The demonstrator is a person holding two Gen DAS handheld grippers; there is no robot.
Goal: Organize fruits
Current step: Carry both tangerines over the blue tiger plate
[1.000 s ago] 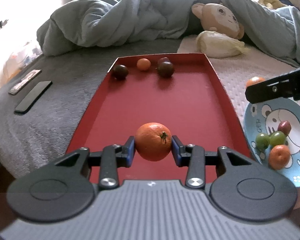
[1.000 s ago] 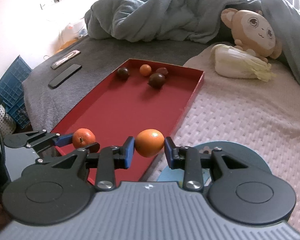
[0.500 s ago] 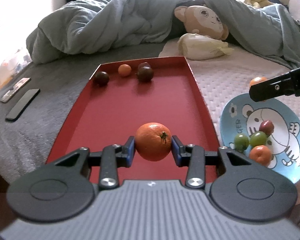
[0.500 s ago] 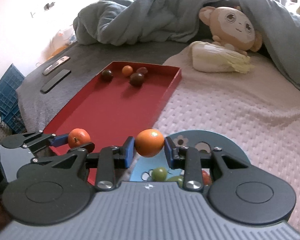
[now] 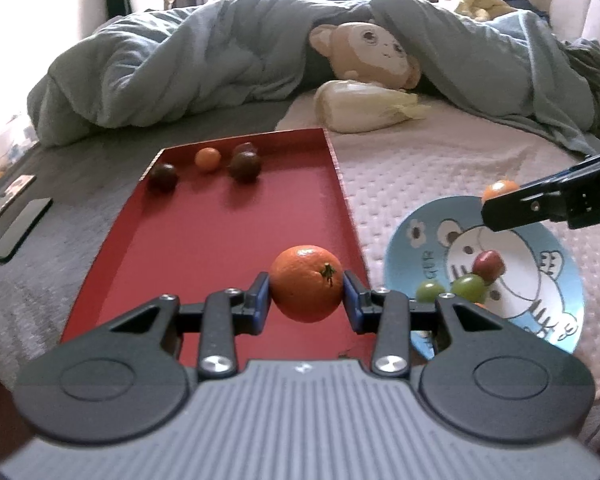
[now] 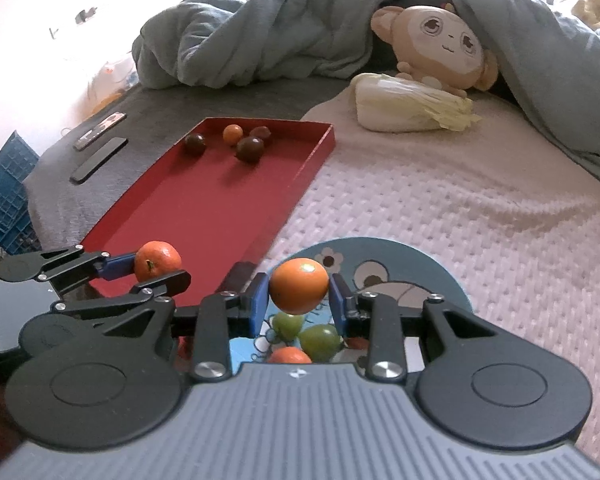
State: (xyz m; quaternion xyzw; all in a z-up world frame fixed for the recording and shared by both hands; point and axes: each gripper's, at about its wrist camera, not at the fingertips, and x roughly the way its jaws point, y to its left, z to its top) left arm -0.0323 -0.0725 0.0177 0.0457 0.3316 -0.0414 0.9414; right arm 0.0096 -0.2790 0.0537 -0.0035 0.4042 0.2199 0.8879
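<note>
My left gripper (image 5: 305, 304) is shut on a tangerine (image 5: 306, 282) with a green stem, above the near right end of the red tray (image 5: 204, 248). It also shows in the right wrist view (image 6: 156, 270). My right gripper (image 6: 298, 300) is shut on a smooth orange (image 6: 299, 285), held above the blue cartoon plate (image 6: 428, 272). The plate (image 5: 548, 320) holds two green fruits (image 5: 466, 285), a red one (image 5: 488, 264) and an orange one (image 6: 290, 356). Three dark fruits (image 5: 244, 166) and a small orange one (image 5: 208, 159) lie at the tray's far end.
A cabbage (image 5: 364, 106) and a plush monkey (image 5: 368, 54) lie behind the tray, under a grey-blue duvet (image 5: 180, 76). A dark phone (image 5: 20, 234) and a remote (image 5: 6, 198) lie on the grey blanket to the left. A blue crate (image 6: 4, 196) stands at the bed's left.
Both grippers have moved to the right with their fruit. The right gripper has gone from over the tray's edge to over the plate. The left tangerine is nearer the tray's right wall.
</note>
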